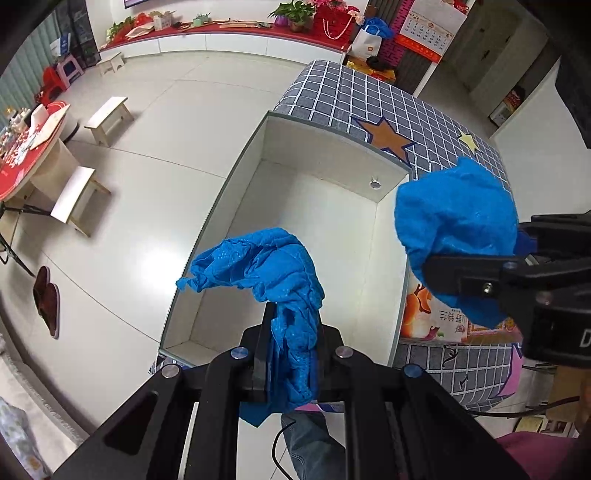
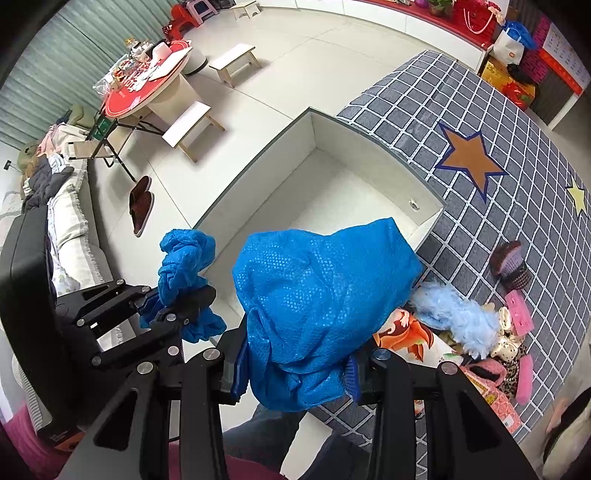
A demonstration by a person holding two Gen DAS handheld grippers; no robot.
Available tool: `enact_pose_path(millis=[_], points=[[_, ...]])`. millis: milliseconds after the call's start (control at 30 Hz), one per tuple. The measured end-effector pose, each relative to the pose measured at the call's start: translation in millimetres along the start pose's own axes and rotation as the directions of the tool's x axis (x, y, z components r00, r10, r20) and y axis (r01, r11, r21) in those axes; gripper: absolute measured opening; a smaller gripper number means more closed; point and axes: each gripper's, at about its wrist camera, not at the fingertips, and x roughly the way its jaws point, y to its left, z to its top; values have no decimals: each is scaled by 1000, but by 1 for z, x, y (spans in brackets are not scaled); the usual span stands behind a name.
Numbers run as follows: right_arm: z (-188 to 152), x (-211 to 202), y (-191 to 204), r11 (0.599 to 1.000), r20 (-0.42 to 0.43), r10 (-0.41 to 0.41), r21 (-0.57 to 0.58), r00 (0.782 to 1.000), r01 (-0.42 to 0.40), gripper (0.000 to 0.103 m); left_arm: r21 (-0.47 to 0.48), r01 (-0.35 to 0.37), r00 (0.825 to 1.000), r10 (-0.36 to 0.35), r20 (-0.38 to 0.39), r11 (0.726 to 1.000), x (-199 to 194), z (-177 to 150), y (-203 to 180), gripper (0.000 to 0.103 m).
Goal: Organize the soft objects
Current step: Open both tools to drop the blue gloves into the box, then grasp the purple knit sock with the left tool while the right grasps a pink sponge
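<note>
Blue shoe covers are what we hold right now, one in each gripper, both up in the air over the open white drawer (image 1: 280,206). Our left gripper (image 1: 291,354) has its jaws squeezed nearly together on a thin, crumpled blue shoe cover (image 1: 266,266). Our right gripper (image 2: 295,365) has its jaws a bit wider, pressed on a puffier blue shoe cover (image 2: 321,288). The drawer looks empty inside, so we think both covers should go in there. What could go wrong? The covers are very light and floppy. If we let go too high, one might float sideways and land on the floor, not in the drawer. A cover might also cling to a jaw and not drop at all. Beside the drawer, the grey checked cloth (image 2: 480,110) with the orange star covers a surface where more soft things wait: a fluffy light-blue toy (image 2: 454,314) and some pink fuzzy bits (image 2: 521,314). We can see some printed writing on a colourful box (image 1: 432,321) near the drawer, but it is too small and upside down for us to read. A wall calendar (image 1: 428,29) shows numbers only.
</note>
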Motion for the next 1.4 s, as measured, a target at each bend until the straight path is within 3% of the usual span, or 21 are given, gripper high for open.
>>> enact_pose_path(millis=[233, 333, 400, 500, 667, 700, 1400], points=[[11, 16, -2, 1000, -21, 12, 8, 1000, -12, 43, 15, -10, 1000, 10, -25, 1000, 15, 1, -4, 17], [15, 20, -2, 1000, -24, 18, 15, 1000, -18, 55, 21, -26, 1000, 26, -10, 999, 14, 2, -7, 48], [17, 20, -3, 1000, -19, 20, 18, 1000, -19, 78, 14, -42, 999, 42, -5, 999, 14, 2, -7, 75], [19, 17, -5, 1000, -12, 15, 23, 1000, -15, 82, -3, -63, 998, 63, 6, 998, 14, 3, -4, 84], [20, 16, -16, 998, -18, 19, 66, 1000, -18, 85, -93, 5, 1000, -3, 20, 996, 13, 3, 7, 100], [20, 16, -19, 997, -22, 28, 76, 999, -26, 102, -108, 12, 1000, -10, 21, 994, 13, 4, 10, 103], [3, -9, -52, 986, 55, 63, 153, 996, -71, 103, -59, 6, 1000, -5, 22, 998, -4, 7, -12, 103]])
